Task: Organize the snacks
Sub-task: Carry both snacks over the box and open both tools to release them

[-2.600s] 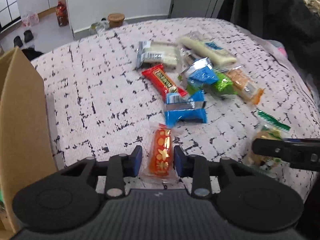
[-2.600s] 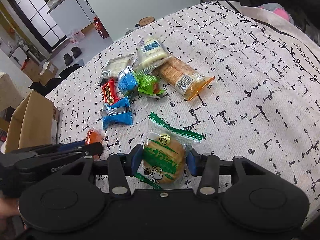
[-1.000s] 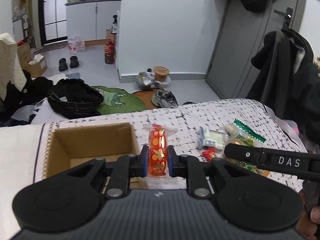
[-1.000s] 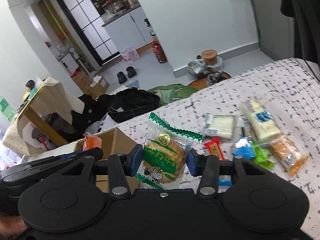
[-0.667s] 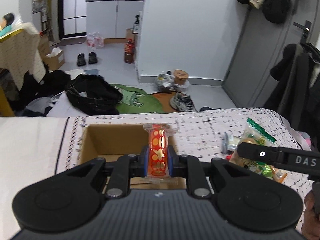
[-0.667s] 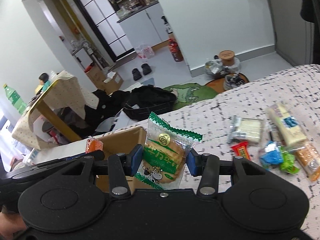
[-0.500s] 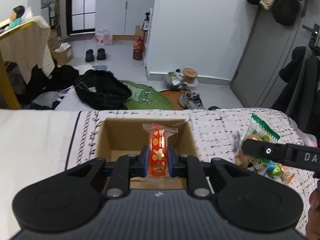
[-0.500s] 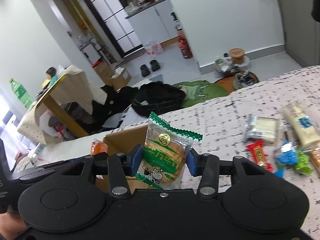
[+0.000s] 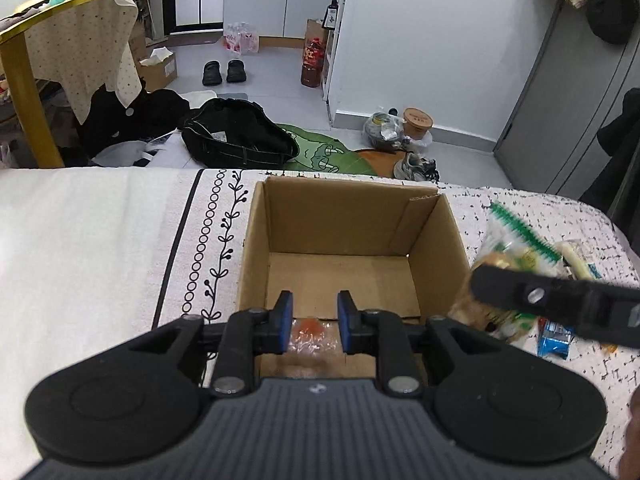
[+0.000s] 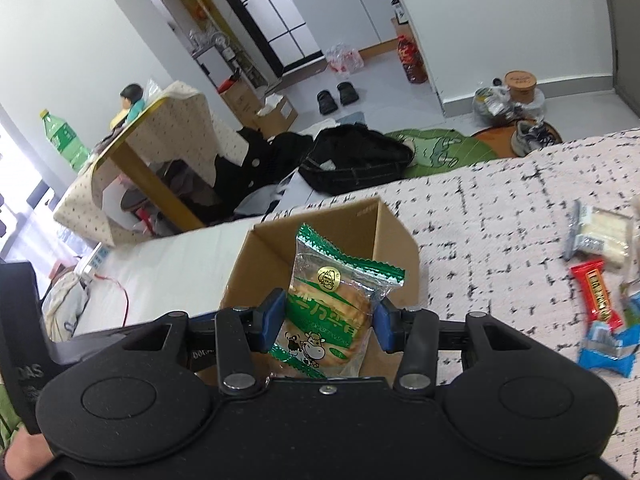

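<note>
Lying in cardboard box: orange snack (wrapped).

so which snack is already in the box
The red-orange packet, lying on the cardboard box floor below the left gripper's opening jaws. The green-wrapped biscuit is clamped in the right gripper.

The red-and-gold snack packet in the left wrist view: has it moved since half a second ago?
Yes. The red-and-gold snack packet has dropped from between the left tool's opening jaws onto the floor of the cardboard box.

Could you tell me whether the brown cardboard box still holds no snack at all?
No, a red-orange clear-wrapped snack lies on the floor of the box.
</note>
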The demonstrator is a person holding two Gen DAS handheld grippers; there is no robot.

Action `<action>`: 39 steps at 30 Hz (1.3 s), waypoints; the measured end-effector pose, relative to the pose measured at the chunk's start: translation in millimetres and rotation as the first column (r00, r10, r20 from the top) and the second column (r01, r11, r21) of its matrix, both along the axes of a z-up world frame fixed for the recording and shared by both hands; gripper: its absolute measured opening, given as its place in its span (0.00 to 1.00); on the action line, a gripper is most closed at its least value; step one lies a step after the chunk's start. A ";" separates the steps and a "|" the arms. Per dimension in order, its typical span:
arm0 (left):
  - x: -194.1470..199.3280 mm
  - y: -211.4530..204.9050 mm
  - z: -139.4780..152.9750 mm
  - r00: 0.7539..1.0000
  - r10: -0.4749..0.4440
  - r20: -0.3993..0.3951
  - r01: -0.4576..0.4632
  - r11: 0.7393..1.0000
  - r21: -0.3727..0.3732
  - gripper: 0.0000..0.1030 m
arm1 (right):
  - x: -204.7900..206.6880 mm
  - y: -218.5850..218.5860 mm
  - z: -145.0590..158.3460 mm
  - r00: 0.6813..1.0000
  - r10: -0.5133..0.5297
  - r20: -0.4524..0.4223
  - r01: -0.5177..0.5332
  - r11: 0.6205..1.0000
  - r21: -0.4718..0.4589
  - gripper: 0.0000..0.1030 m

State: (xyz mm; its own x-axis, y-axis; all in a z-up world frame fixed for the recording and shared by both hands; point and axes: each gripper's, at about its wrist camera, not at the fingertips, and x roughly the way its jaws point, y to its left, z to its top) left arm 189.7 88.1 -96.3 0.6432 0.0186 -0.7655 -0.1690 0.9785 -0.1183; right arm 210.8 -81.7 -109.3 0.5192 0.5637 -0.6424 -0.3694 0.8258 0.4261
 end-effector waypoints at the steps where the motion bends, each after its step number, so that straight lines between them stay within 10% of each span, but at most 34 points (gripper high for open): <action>1: -1.5 0.5 1.6 1.000 0.004 0.004 -0.004 1.000 0.004 0.21 | 0.0 2.1 -1.3 1.000 0.005 -0.004 -0.005 1.000 -0.002 0.44; 7: -9.0 4.1 11.2 0.999 0.031 0.034 -0.031 1.000 0.006 0.33 | 0.0 15.5 -5.2 0.999 0.039 -0.019 -0.039 0.999 -0.015 0.47; 12: -12.3 6.0 14.9 0.998 0.044 0.039 -0.044 0.999 -0.010 0.50 | -6.3 9.4 4.5 0.999 0.035 0.022 -0.035 0.999 -0.018 0.74; 25: -22.7 -17.5 27.7 0.995 0.006 0.096 -0.005 1.000 -0.019 0.98 | -19.8 -51.7 13.8 0.996 -0.078 0.046 0.080 0.996 -0.044 0.96; 39: -19.4 -56.7 32.4 0.990 -0.098 0.098 0.102 0.994 -0.032 1.00 | -34.7 -97.7 21.2 0.988 -0.141 0.065 0.146 0.987 -0.071 1.00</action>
